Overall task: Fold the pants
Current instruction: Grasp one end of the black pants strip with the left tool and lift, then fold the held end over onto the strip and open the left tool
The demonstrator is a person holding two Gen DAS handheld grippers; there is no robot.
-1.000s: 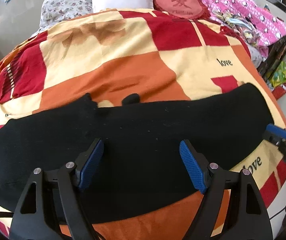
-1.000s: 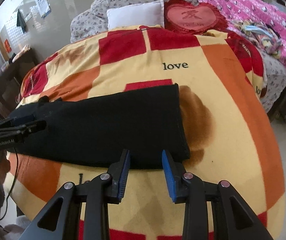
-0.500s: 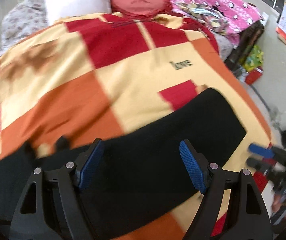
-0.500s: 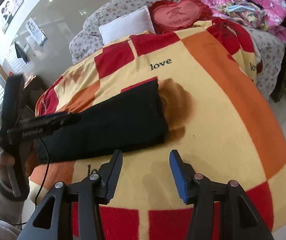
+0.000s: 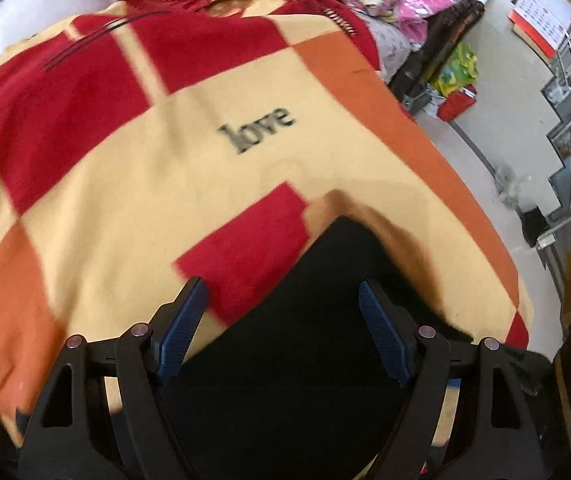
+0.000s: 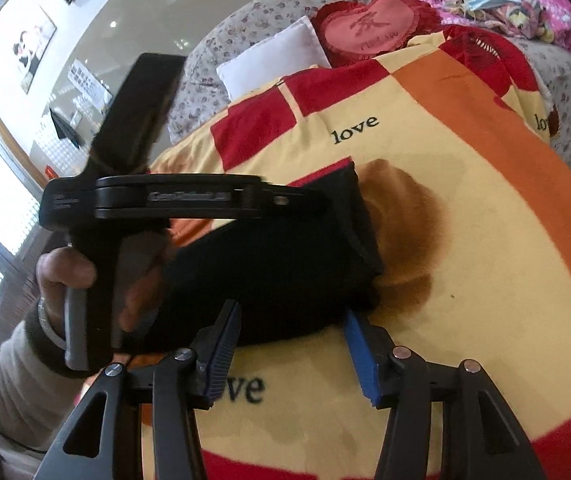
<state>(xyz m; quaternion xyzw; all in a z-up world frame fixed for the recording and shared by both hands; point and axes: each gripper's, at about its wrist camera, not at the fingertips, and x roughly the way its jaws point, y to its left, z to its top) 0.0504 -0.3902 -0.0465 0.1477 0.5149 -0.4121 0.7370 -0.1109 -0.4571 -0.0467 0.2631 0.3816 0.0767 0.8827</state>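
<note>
- The pants point(image 6: 285, 264), black and seemingly already doubled lengthwise, are lying flat across the near part of the bed, on top of the blanket; their cuff end is resting beside a brown patch in the print, which is leaving the short edge exposed for a grasp.
- The blanket point(image 5: 213, 168), a checked spread of red, orange and cream printed with "love", is covering the bed and giving the cloth a broad, soft surface to be folded on; a white pillow point(image 6: 273, 56) and a red heart cushion point(image 6: 369, 32) are sitting well apart at the head, out of the working area.
- The left gripper point(image 5: 281, 332) is hovering over the cuff end with its jaws standing wide open and holding nothing; the black fabric is showing between them, so it is probably lining up on that end.
- The right gripper point(image 6: 289, 348) is sitting just at the near long edge of the pants, jaws likewise spread apart and empty; the two tools are crowding the same end, likely so both corners can be taken together and carried toward the waist.
</note>
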